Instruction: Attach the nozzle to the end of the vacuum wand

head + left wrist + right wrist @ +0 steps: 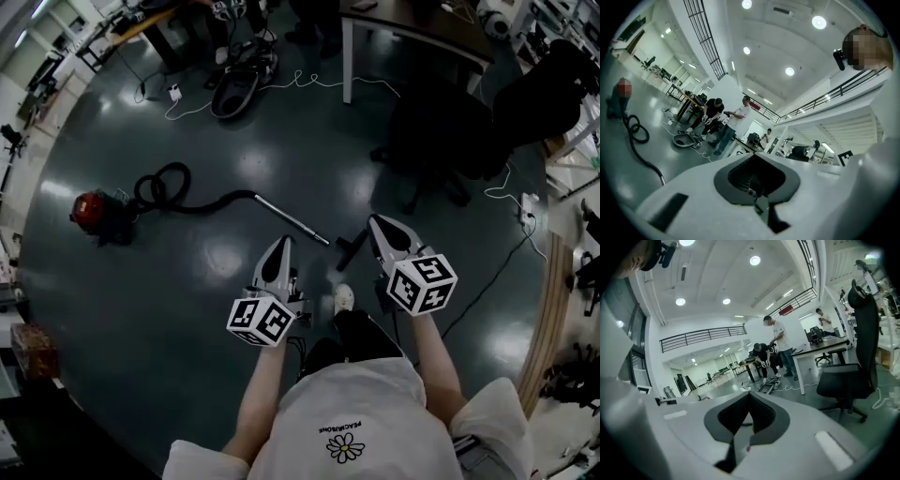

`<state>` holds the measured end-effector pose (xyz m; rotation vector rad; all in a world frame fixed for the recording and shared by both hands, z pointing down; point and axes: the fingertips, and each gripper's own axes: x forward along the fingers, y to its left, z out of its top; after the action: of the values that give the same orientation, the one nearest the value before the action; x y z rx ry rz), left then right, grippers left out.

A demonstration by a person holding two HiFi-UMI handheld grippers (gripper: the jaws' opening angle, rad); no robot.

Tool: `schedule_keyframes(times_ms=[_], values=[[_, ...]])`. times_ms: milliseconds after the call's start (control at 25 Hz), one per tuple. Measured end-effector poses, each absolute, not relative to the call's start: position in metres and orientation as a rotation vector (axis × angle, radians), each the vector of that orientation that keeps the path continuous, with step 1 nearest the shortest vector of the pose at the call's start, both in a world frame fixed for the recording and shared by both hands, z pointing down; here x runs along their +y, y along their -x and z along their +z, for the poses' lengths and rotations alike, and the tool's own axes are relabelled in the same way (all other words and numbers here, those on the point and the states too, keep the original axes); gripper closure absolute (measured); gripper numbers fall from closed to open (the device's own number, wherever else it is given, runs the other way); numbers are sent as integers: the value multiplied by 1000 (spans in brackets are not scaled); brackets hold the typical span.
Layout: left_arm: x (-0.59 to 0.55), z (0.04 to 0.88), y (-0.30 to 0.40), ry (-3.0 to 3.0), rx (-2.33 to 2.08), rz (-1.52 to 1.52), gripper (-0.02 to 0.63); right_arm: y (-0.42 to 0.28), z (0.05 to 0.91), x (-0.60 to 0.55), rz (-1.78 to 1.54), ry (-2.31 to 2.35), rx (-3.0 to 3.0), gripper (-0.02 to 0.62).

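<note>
Both claws shut and empty: the vacuum wand (292, 219) lies on the floor, long axis 10-to-4 o'clock, free end at 3 o'clock of my left claw (280, 244), black nozzle (350, 250) at 8 o'clock of my nearer right claw (375, 221).

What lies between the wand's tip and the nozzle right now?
Nothing but bare floor. The head view shows the wand and the nozzle lying apart, with a short empty gap between them.
</note>
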<state>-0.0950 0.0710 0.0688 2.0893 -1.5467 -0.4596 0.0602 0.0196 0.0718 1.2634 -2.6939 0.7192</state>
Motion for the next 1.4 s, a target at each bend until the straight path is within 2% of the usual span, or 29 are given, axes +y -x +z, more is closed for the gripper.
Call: schedule_keyframes(times_ms=[160, 280, 400, 520, 600, 800, 840, 920, 960, 1040, 1120, 1280, 1360, 1400], values=[[-1, 109, 124, -2181, -1589, -243, 607, -49, 113, -47, 690, -1241, -2632, 589], [-53, 181, 150, -2286, -1593, 11, 606, -37, 169, -86, 677, -1229, -2598, 589], [-108, 290, 165, -2408, -1550, 235, 606, -31, 268, -125, 656, -1207, -2569, 589], [-155, 431, 167, -2549, -1443, 405, 604, -34, 418, -159, 600, -1167, -2520, 589], [-172, 536, 157, -2639, -1307, 523, 540, -41, 532, -170, 571, -1136, -2476, 589], [-186, 773, 143, -2767, -937, 865, 478, -42, 763, -176, 671, -985, -2415, 519], [-187, 810, 141, -2787, -853, 943, 441, -38, 795, -175, 679, -928, -2408, 480], [-183, 876, 140, -2818, -666, 1164, 344, -32, 848, -165, 671, -814, -2371, 443], [-178, 903, 141, -2828, -570, 1296, 317, -30, 869, -156, 660, -752, -2344, 437], [-167, 944, 144, -2840, -398, 1520, 316, -28, 901, -133, 644, -616, -2288, 385], [-161, 970, 145, -2845, -263, 1680, 316, -29, 923, -116, 637, -516, -2250, 377], [-154, 1006, 151, -2831, -82, 1986, 324, -31, 954, -101, 591, -456, -2203, 387], [-156, 1012, 151, -2872, -85, 2070, 376, -30, 965, -96, 567, -437, -2176, 405], [-157, 1013, 150, -2884, -86, 2091, 376, -28, 969, -96, 551, -438, -2168, 412]])
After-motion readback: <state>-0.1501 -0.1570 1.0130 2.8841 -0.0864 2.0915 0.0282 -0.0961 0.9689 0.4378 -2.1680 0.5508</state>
